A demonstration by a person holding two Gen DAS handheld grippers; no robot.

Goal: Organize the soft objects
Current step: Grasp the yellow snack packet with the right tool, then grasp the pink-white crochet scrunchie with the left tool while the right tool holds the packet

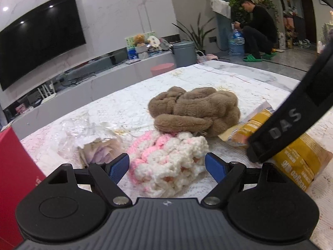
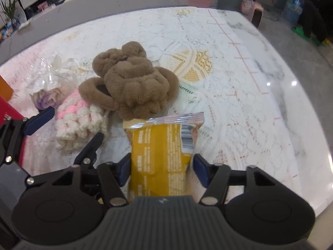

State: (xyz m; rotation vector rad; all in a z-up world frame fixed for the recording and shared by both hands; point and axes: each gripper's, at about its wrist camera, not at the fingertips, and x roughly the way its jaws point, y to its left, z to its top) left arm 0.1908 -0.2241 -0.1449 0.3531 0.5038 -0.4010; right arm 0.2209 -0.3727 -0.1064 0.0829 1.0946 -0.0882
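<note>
A pink-and-white crocheted piece [image 1: 168,162] lies on the lace-covered table, right in front of my open left gripper [image 1: 167,165], whose blue pads stand on either side of it. Behind it sits a brown plush knot [image 1: 193,111]. Both show in the right wrist view, the crochet [image 2: 81,120] and the plush [image 2: 133,83]. My right gripper [image 2: 159,169] has its pads against both sides of a yellow snack packet [image 2: 162,152]. The packet also shows in the left wrist view [image 1: 291,154], under the right gripper's black arm [image 1: 291,120].
A crumpled clear wrapper with a pale purple flower [image 1: 93,143] lies left of the crochet. A red box [image 1: 12,179] stands at the left edge. The table's marble edge [image 2: 301,108] runs at the right. A person [image 1: 258,27] crouches on the floor behind.
</note>
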